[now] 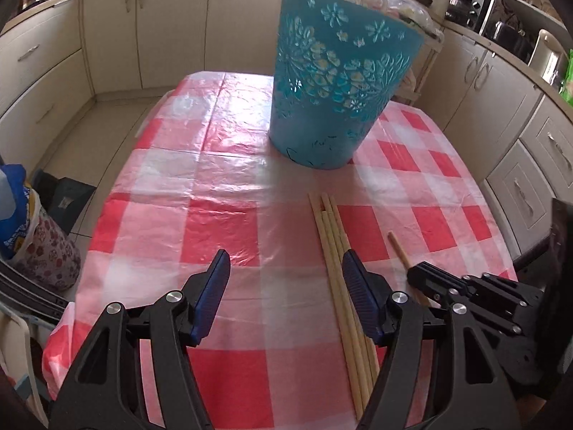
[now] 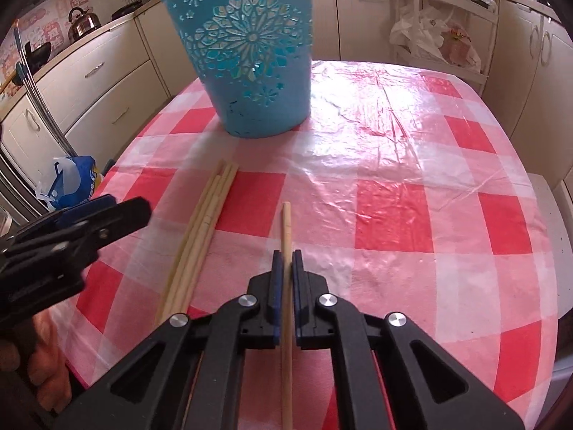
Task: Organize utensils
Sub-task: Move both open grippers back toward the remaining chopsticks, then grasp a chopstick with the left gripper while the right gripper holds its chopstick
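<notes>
A teal cut-out basket (image 1: pixel 333 82) stands upright on the red-and-white checked table (image 1: pixel 215 222); it also shows in the right wrist view (image 2: pixel 250 53). Several pale wooden chopsticks (image 1: pixel 338 261) lie in a bundle in front of it, also in the right wrist view (image 2: pixel 204 225). My left gripper (image 1: pixel 286 268) is open and empty above the table, its right finger over the bundle. My right gripper (image 2: pixel 286 261) is shut on a single chopstick (image 2: pixel 285 222) that points toward the basket; it shows in the left wrist view (image 1: pixel 422 272) with the chopstick (image 1: pixel 397 247).
Cream kitchen cabinets (image 1: pixel 107 32) ring the table. Bags (image 1: pixel 32 229) sit on the floor at the left. A rack with plastic bags (image 2: pixel 437 36) stands behind the table. A kettle (image 2: pixel 82 21) sits on the counter.
</notes>
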